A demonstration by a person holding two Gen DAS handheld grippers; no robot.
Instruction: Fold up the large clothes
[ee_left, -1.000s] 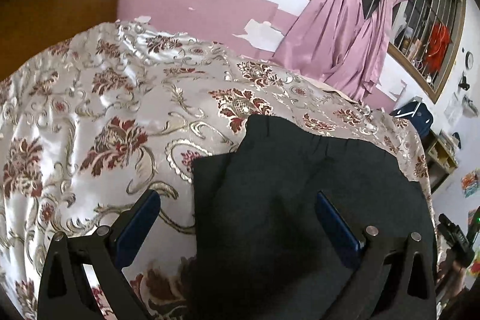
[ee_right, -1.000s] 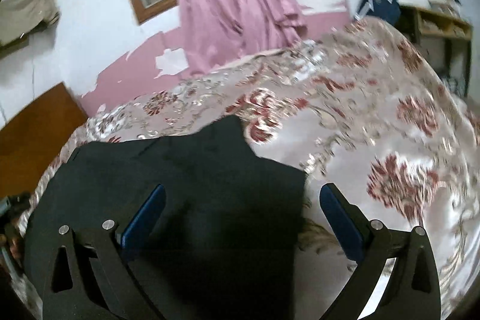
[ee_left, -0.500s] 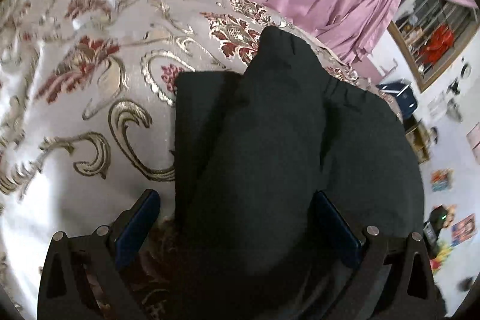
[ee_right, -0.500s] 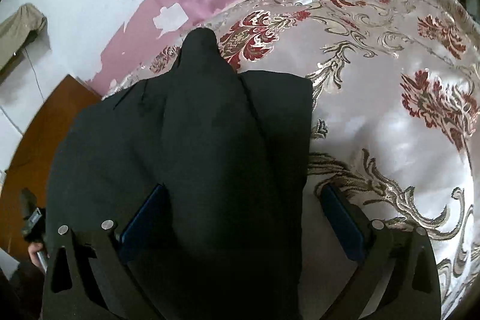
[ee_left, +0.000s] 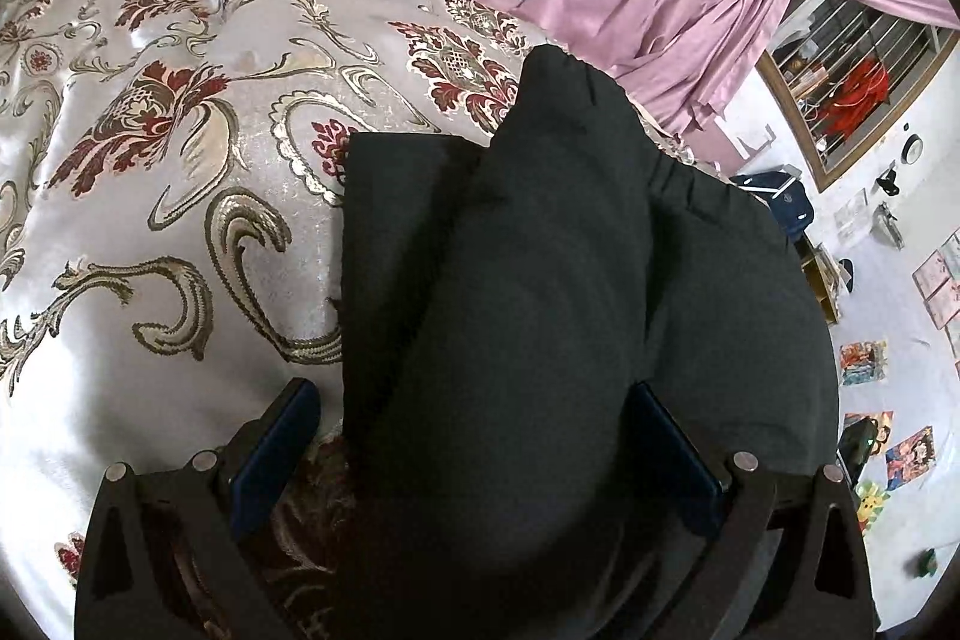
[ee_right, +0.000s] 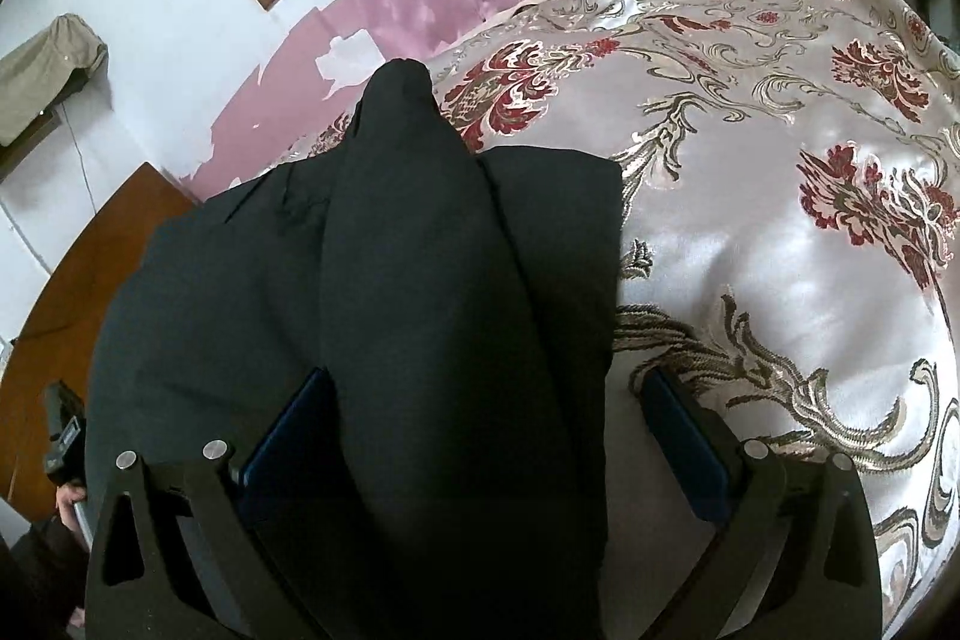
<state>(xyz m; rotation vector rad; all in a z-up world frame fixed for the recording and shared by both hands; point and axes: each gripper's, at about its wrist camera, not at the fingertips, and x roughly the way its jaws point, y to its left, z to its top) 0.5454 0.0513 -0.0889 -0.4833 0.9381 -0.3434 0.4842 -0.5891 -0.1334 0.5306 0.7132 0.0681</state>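
Observation:
A large black garment (ee_left: 540, 280) lies folded on a bed with a shiny floral cover (ee_left: 150, 220). A raised ridge of the cloth runs from between the fingers up to a peak. My left gripper (ee_left: 474, 436) is open, its blue pads wide apart, with the black cloth lying between them. In the right wrist view the same garment (ee_right: 420, 310) fills the middle. My right gripper (ee_right: 480, 430) is open too, its left pad against the cloth ridge and its right pad over the bed cover (ee_right: 780, 250).
Pink curtains (ee_left: 690, 10) hang at a barred window behind the bed. A wooden headboard (ee_right: 60, 310) is at the left. Shelves and a dark bag (ee_left: 786, 202) stand past the bed's far side. A beige cloth (ee_right: 48, 64) hangs on the wall.
Both grippers have dropped low and moved in over the garment. A ridge of black cloth now lies between each pair of open fingers. Since half a second ago little has changed.

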